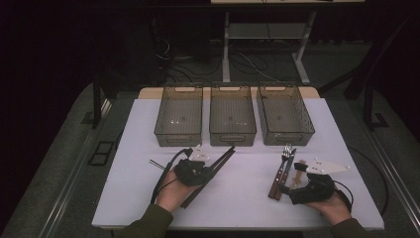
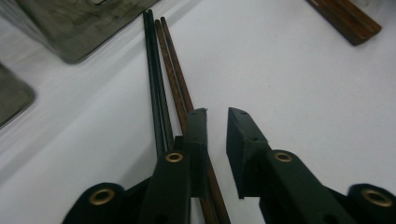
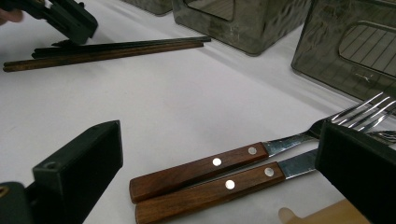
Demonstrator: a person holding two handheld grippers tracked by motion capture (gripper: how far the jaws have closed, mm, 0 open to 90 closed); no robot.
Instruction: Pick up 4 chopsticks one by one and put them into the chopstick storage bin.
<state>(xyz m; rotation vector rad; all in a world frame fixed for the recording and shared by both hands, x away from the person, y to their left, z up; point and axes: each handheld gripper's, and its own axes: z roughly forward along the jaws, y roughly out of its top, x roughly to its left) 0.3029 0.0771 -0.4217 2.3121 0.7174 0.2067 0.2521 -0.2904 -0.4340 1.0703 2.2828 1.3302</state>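
1. Black and brown chopsticks (image 2: 169, 79) lie on the white table (image 1: 247, 183), near the left bin (image 1: 179, 115).
2. Left gripper (image 2: 216, 116) hovers over them, jaws slightly parted, gripping nothing.
3. Right gripper (image 3: 219, 154) rests released, straddling two wooden-handled forks (image 3: 210, 175) at right.

Dim room around a lit white table

A white table (image 1: 237, 198) stands on grey carpet (image 1: 59, 173); beyond it, a metal-legged desk frame (image 1: 267, 44) with tangled cables (image 1: 183, 62) beneath sits in near darkness.
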